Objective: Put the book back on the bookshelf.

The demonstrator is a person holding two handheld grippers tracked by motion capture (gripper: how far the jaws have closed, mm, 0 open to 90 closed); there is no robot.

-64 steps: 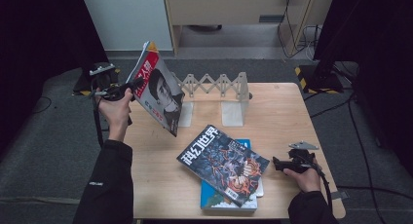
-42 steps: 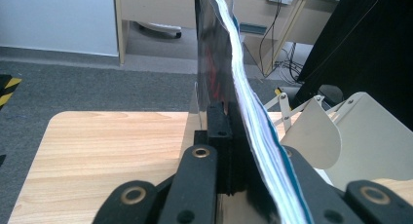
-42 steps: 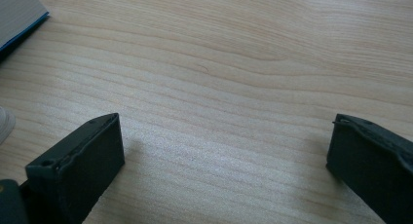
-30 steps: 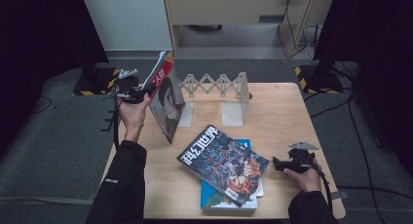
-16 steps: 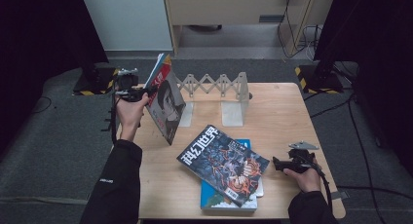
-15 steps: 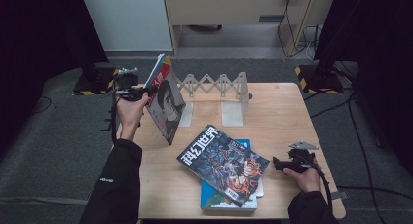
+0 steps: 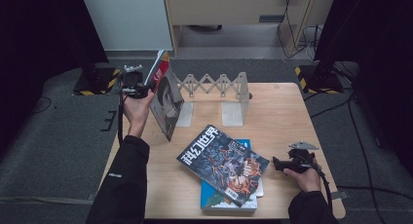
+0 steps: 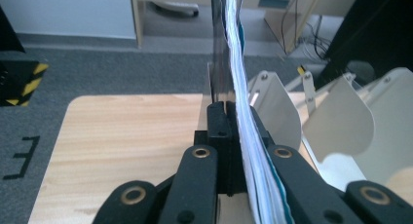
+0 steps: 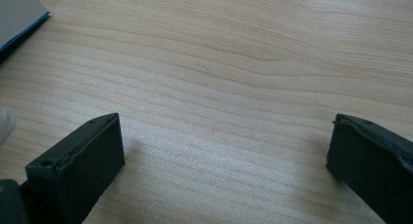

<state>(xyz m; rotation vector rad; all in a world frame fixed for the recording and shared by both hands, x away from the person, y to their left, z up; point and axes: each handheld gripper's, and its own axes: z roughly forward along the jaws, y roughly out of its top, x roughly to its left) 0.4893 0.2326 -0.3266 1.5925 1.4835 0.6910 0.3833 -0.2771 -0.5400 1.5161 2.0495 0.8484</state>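
Note:
My left gripper is shut on the top edge of a magazine with a dark portrait cover, held upright at the table's far left, just left of the white expanding book rack. Along its own jaws, my left gripper clamps the magazine's page edges, with the rack's white plates to the right. A second magazine lies flat on a blue book near the front middle. Near the front right, my right gripper rests on the table; its jaws stand wide open over bare wood.
The wooden table has free room at the right and back right. A book corner shows at the upper left of the right gripper view. Dark floor, a cabinet and yellow-black striped stands lie beyond the table.
My left gripper has carried the upright magazine rightward and down towards the rack's left end, turning it more edge-on. The right gripper has not moved.

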